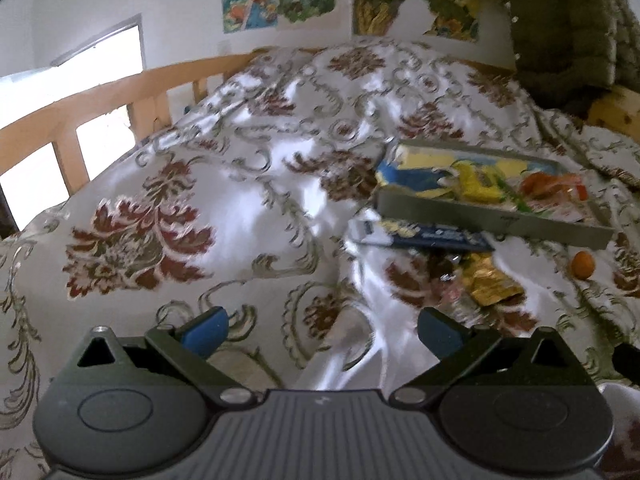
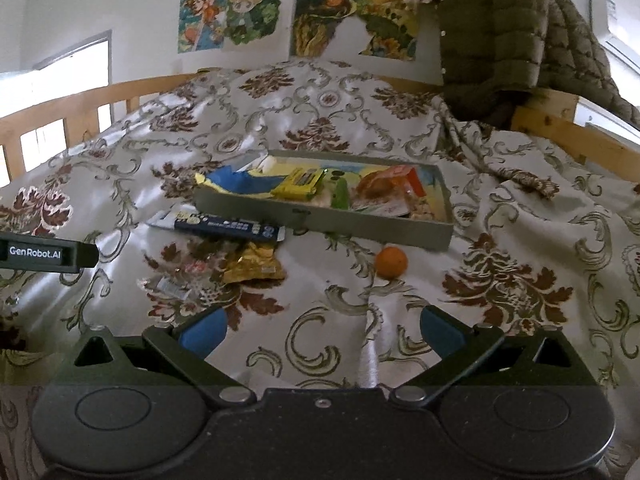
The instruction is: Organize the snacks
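Note:
A grey tray (image 2: 360, 226) (image 1: 500, 222) lies on the floral bedspread and holds several snack packets. Loose in front of it lie a dark blue packet (image 2: 228, 226) (image 1: 424, 236), a gold foil packet (image 2: 254, 266) (image 1: 490, 282), a clear wrapper (image 2: 176, 286) and a small orange fruit (image 2: 391, 262) (image 1: 583, 265). My right gripper (image 2: 322, 334) is open above the cloth, nearer than the orange, with nothing between its fingers. My left gripper (image 1: 322, 330) is open too, left of the loose packets and holding nothing. Its body (image 2: 44, 254) shows at the left edge of the right wrist view.
A wooden bed rail (image 1: 80, 120) (image 2: 568, 132) runs round the bed. An olive quilted jacket (image 2: 512, 40) (image 1: 568, 28) hangs over the far right corner. Posters (image 2: 236, 12) cover the wall behind. The bedspread (image 1: 240, 184) lies in rumpled folds.

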`<state>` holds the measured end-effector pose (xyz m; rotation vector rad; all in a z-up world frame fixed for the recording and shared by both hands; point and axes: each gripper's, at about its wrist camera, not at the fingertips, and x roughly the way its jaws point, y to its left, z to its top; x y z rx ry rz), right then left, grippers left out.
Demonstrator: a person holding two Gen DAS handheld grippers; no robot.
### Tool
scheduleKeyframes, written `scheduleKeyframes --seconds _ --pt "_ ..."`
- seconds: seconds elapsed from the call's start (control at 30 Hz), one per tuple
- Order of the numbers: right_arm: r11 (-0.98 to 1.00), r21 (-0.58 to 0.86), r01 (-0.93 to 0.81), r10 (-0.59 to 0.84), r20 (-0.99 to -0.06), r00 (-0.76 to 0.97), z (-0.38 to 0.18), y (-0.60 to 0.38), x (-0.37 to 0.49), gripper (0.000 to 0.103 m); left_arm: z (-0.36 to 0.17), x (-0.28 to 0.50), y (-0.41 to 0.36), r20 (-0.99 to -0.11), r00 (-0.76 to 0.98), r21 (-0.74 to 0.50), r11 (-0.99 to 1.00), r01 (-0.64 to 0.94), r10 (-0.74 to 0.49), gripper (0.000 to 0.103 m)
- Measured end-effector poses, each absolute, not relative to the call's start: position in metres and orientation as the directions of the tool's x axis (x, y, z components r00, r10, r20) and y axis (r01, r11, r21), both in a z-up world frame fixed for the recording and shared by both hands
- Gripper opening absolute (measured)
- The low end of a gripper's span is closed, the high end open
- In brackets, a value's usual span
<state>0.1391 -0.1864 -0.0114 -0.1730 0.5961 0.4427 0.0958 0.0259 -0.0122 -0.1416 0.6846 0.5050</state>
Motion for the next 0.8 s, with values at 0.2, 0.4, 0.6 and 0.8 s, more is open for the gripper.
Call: scheduleKeyframes --seconds 0.2,0.4,0.6,0.8 --pt "0.883 -0.023 -0.469 0.367 -0.588 0.721 -0.018 -0.183 0.138 0.102 -0.021 0.093 0.036 -0.669 0.614 0.042 0.846 -0.532 0.420 0.103" --pt "0.869 -0.015 -0.494 0.389 -0.594 0.704 -0.027 -0.181 0.137 0.102 -0.026 0.096 0.044 -0.684 0.585 0.026 0.816 -0.577 0.435 0.103" --pt "0.859 -0.002 -0.512 0.416 -0.579 0.701 -0.029 -0.179 0.140 0.102 -0.029 0.103 0.045 -0.686 0.572 0.031 0.804 -0.594 0.449 0.103" --pt "0.858 0.014 -0.514 0.426 -0.581 0.694 -0.031 -0.178 0.145 0.102 -0.030 0.109 0.042 -0.680 0.576 0.038 0.806 -0.590 0.454 0.103"
